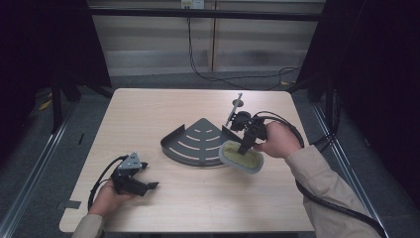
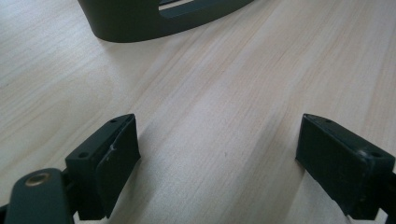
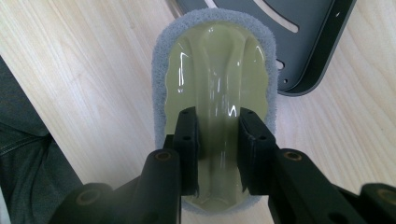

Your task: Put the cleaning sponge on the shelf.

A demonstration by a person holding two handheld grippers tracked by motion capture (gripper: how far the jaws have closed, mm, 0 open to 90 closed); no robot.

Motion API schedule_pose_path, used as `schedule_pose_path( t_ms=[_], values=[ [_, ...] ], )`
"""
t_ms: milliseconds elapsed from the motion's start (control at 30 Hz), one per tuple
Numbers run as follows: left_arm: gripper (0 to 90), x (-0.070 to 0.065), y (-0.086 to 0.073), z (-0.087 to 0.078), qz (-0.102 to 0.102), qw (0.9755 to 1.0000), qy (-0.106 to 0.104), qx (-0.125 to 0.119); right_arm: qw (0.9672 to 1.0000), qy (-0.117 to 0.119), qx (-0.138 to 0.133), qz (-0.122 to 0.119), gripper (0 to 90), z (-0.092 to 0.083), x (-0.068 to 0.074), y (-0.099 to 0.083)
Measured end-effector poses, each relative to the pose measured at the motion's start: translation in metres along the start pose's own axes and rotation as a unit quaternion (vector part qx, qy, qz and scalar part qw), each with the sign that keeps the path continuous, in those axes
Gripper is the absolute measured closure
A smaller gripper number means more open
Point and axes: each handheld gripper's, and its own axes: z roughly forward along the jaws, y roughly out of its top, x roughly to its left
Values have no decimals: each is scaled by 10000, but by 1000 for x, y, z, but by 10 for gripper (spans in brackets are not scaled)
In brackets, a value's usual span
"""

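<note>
The scrubber (image 3: 215, 79) is an oval pad with a glossy yellow-green handle ridge on a grey sponge base. Its long axis runs in line with the right gripper's (image 3: 218, 140) jaws, far end pointing at the shelf (image 3: 313, 51). The jaws are clamped on the central ridge, one on each side. The scrubber overlaps the shelf's (image 1: 195, 141) near right edge. The left gripper (image 1: 133, 177) rests on the table (image 1: 148, 114) with jaws spread wide, gripping nothing.
</note>
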Motion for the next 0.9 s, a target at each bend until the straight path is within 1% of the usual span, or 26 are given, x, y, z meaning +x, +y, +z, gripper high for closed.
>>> schedule_pose_path(
  t_ms=[200, 300, 367, 500, 667, 733, 900],
  values=[
    [127, 0, 0, 0, 10, 10000, 9, 3, 10000, -37, 42, 44, 716, -3, -6, 6],
    [127, 0, 0, 0, 10, 10000, 0, 13, 9999, -47, -13, 100, 716, -7, -9, 9],
    [127, 0, 0, 0, 9, 10000, -2, 13, 9999, -62, 1, 86, 716, -8, -10, 9],
    [127, 0, 0, 0, 12, 10000, 2, 13, 9998, -113, -20, 133, 716, -12, -14, 13],
    [127, 0, 0, 0, 11, 10000, 4, 15, 9998, -117, -39, 179, 716, -13, -17, 16],
    [127, 0, 0, 0, 14, 10000, 3, 12, 9997, -97, -56, 199, 716, -12, -18, 17],
    [127, 0, 0, 0, 13, 10000, 3, 14, 9995, -141, -71, 268, 716, -8, -22, 22]
  ],
)
